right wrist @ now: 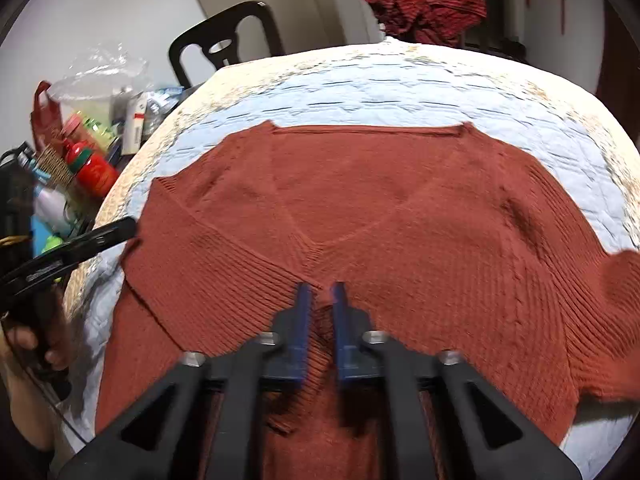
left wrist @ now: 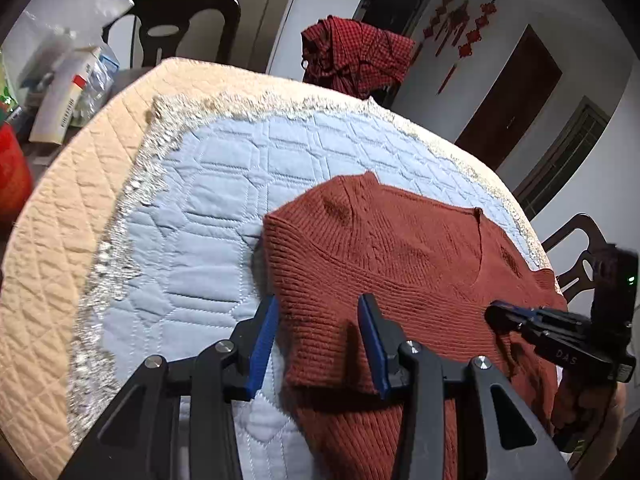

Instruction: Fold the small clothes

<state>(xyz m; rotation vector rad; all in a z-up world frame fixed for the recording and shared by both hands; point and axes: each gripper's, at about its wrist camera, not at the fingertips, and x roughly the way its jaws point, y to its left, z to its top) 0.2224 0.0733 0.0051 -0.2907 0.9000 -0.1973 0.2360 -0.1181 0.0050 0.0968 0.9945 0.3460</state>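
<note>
A rust-red knit sweater [right wrist: 400,216] lies on the light-blue quilted mat [left wrist: 208,184], its sleeves folded in across the body; it also shows in the left wrist view [left wrist: 400,256]. My left gripper [left wrist: 320,312] is open, its blue pads either side of the folded sleeve cuff at the sweater's left edge. My right gripper [right wrist: 322,292] has its pads close together with a fold of the knit between them near the sweater's middle; it shows from the side in the left wrist view [left wrist: 496,314]. The left gripper appears at the left of the right wrist view [right wrist: 128,228].
A red checked garment [left wrist: 356,56] hangs over a chair at the table's far side. Bottles, boxes and a plastic bag [right wrist: 92,136] crowd the table's left. Dark chairs [left wrist: 180,28] stand around. The beige quilted cover [left wrist: 68,216] reaches the table's edge.
</note>
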